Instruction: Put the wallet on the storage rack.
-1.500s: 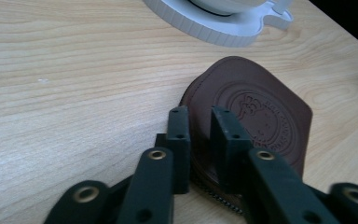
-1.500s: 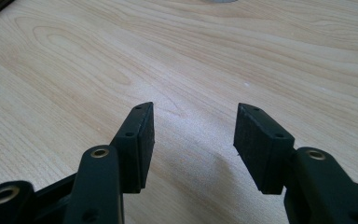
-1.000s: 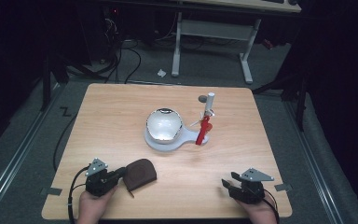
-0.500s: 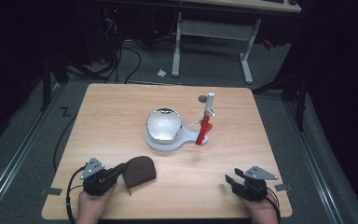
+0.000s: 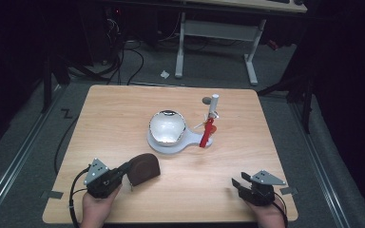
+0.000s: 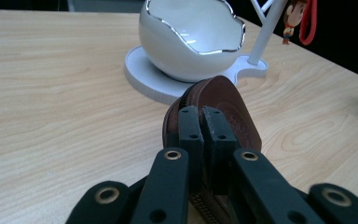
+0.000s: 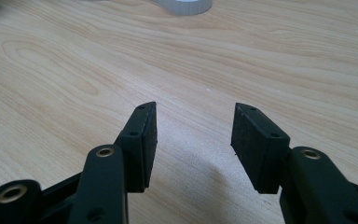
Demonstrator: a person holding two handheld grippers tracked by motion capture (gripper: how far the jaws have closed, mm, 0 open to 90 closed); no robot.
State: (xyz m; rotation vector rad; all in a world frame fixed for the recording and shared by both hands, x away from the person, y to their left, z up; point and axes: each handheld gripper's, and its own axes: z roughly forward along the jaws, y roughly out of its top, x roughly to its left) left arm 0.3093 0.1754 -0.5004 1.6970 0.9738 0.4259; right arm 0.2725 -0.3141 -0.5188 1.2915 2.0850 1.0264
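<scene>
High view, left gripper [image 5: 123, 169] clamping brown pouch [image 5: 143, 168], right gripper [image 5: 237, 184] spread wide, empty

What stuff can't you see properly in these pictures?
- Brown pouch: left gripper view, near end hidden behind the left gripper.
- Little figure: left gripper view, cut off by the top edge.
- White stand: right gripper view, mostly cut off by the top edge.
- Bowl: high view, inside too small to judge.

Brown zippered pouch [image 5: 143, 168] on edge, near table's front-left
</scene>
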